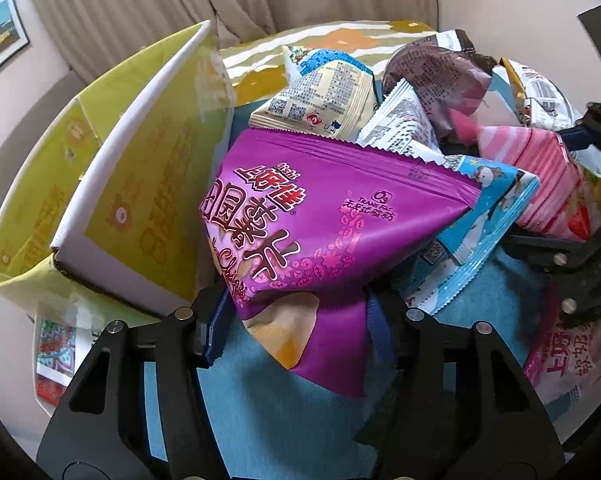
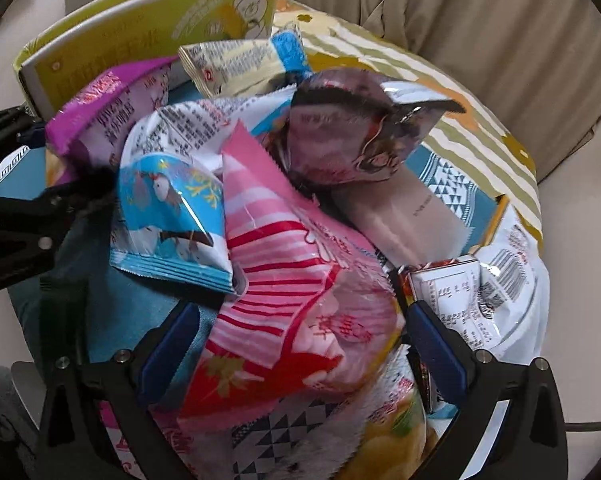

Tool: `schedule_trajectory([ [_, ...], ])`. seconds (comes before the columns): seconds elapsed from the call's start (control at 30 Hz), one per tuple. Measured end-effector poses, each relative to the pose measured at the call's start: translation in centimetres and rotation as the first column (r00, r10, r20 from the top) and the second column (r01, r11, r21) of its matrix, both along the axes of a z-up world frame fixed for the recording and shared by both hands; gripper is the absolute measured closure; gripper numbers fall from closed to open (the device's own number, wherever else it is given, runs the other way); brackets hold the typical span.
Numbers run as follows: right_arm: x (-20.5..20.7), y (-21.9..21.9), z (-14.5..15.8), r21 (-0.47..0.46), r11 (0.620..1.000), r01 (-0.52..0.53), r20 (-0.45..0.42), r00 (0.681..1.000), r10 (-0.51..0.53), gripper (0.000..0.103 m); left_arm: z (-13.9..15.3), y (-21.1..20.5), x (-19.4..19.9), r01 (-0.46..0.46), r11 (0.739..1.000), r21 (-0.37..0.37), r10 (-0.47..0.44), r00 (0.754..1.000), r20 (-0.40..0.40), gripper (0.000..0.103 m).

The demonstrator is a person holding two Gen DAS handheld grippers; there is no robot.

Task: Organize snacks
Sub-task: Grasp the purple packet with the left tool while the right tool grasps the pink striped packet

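Gripping the purple chip bag (image 1: 300,232), the left gripper (image 1: 296,312) has its blue-padded fingers (image 1: 214,328) pressed against the bag's lower end on both sides; the bag is crumpled between them and tilts up over the blue cloth (image 1: 260,408). Just left of it stands the yellow-green cardboard box (image 1: 140,184), open, with its white-edged flap up; whether the bag touches the box wall is unclear.

Behind the purple bag sits the snack pile: a cream packet (image 1: 320,96) with QR codes, a dark maroon packet (image 1: 440,80), a blue bird-print packet (image 1: 488,200) and a pink striped bag (image 1: 540,184).

In the right wrist view, the right gripper (image 2: 300,344) is spread wide, one blue finger on each side of the pink striped bag (image 2: 300,300). The bag fills the gap; I cannot tell if the pads actually touch it. Blue bird-print packet (image 2: 172,216) lies just left of the pink one, partly overlapping it. Dark maroon packet (image 2: 340,132) is behind, upright and crinkled. Cream packet (image 2: 236,60) lies near the box (image 2: 140,36) at the back left. A white packet (image 2: 512,276) with a barcode is at the right. The purple bag (image 2: 100,116) shows at the left, next to the other gripper's black frame. The pile sits on a striped yellow tablecloth (image 2: 460,92), with beige curtains (image 2: 480,12) behind.
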State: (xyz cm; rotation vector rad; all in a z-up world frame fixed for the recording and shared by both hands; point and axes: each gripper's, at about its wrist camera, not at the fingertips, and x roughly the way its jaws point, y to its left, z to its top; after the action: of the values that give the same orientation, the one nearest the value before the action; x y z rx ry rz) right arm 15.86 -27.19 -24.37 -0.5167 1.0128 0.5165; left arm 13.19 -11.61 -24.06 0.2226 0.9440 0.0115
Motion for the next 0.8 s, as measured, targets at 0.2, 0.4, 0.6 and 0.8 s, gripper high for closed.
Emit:
schedule_trajectory([
  [0.2,-0.1,-0.1,0.2,0.020,1.000,0.013,0.002,1.000,-0.013,0.024,0.7,0.1,-0.1,0.002,1.000,-0.020,-0.003,1.000,-0.006,0.051],
  [0.4,0.0,-0.6,0.9,0.067,0.996,0.057,-0.008,0.998,-0.057,0.035,1.6,0.1,-0.5,0.000,0.999,-0.043,0.000,1.000,-0.003,0.051],
  [0.6,-0.9,-1.4,2.5,0.140,0.985,0.103,-0.003,0.995,-0.103,0.035,3.0,-0.2,-1.9,0.012,0.999,-0.036,-0.011,0.999,0.042,0.052],
  [0.8,-2.8,-1.8,4.8,0.183,0.976,0.121,0.026,0.991,-0.128,0.035,5.1,-0.1,-3.6,0.007,0.999,-0.052,-0.003,0.996,0.086,0.052],
])
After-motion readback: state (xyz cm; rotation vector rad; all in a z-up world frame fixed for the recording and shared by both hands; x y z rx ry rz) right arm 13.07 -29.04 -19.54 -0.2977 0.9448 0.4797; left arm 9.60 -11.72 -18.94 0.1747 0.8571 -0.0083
